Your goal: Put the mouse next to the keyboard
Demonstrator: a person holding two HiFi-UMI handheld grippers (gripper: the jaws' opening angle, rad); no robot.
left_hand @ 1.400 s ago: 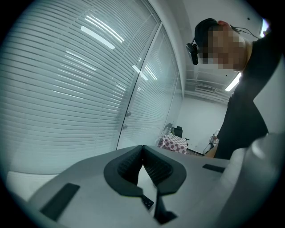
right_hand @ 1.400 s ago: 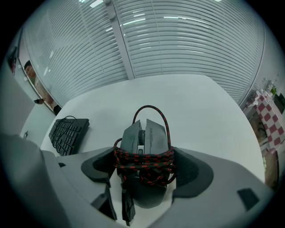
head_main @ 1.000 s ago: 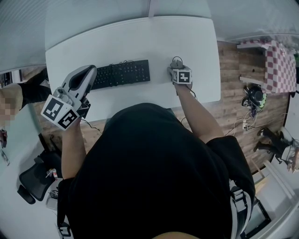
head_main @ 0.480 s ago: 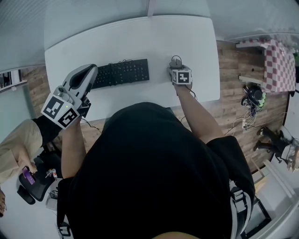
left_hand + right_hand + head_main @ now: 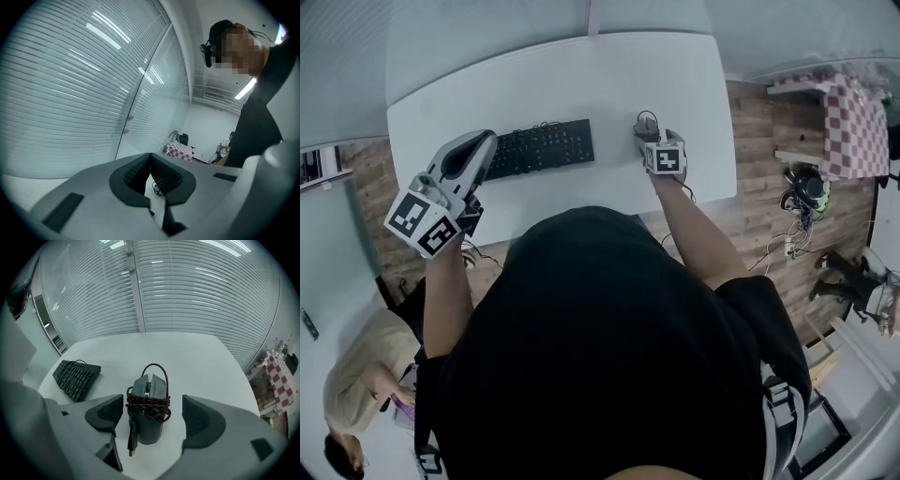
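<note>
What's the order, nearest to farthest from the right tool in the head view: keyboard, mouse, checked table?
1. Mouse, on the desk between the open jaws of the right tool.
2. Keyboard, to its left on the same desk.
3. Checked table, far right, beyond the desk's edge.

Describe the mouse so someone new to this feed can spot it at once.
On the white table, look right of the black keyboard, toward the table's right edge. The mouse lies there, apart from the keyboard, between the open jaws of the right gripper. It is the small dark grey thing with its red-and-black cable wound round its middle.
</note>
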